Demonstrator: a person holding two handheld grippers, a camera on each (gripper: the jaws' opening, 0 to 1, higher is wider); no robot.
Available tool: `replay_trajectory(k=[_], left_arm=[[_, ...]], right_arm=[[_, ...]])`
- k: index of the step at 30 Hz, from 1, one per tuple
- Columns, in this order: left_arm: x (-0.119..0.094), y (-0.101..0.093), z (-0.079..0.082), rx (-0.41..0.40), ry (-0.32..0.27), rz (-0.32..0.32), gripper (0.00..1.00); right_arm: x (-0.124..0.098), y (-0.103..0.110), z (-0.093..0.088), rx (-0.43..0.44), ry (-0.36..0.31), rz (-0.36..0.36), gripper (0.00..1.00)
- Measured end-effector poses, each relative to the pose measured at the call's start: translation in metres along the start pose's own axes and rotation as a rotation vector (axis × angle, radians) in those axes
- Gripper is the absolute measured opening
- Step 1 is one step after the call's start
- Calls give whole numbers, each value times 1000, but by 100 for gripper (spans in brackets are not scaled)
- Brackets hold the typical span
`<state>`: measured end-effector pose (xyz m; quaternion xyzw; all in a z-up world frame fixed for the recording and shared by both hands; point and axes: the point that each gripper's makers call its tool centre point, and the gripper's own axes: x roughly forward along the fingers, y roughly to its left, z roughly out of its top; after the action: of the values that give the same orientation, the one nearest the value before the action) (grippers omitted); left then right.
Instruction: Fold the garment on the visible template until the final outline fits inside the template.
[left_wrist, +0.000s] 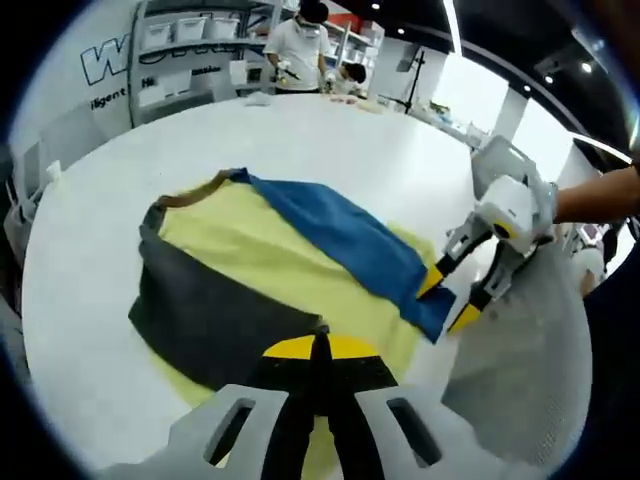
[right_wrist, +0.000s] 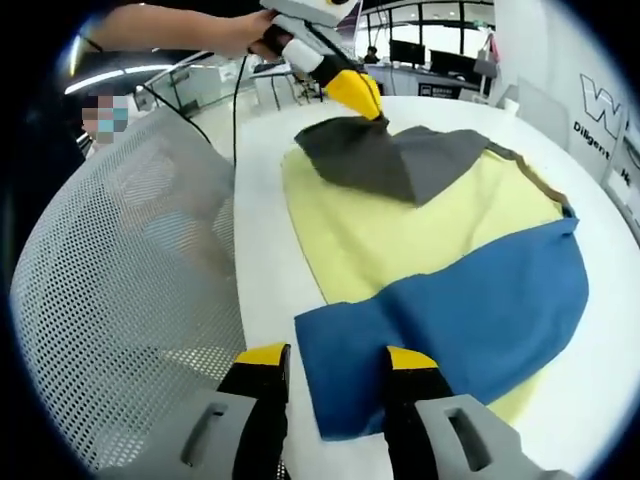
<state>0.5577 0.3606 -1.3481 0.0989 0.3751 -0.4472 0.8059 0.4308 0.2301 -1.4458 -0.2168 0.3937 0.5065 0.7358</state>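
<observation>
Two folds underway: left gripper (right_wrist: 372, 108) clamped on grey half (right_wrist: 400, 160), right gripper (right_wrist: 325, 365) spread over blue half (right_wrist: 480, 320); next, lay both flat within yellow template (right_wrist: 400, 235).

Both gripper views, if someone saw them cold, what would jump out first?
The yellow template lying on the white table, with the garment spread over it: its blue part on one side, its dark grey part on the other. The left gripper is shut on the grey corner, lifting it, while the right gripper sits open astride the blue edge. A white mesh chair back stands beside the table.
</observation>
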Motion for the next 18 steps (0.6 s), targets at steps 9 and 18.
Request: replay_trajectory(k=[9,18], left_arm=[[-47,57,40,-41,-91,103,2],[-97,118,71,-75,-173,217,2]], right_arm=[[1,-2,1,22,14,-1,33],[2,-2,1,21,35,-11,34]])
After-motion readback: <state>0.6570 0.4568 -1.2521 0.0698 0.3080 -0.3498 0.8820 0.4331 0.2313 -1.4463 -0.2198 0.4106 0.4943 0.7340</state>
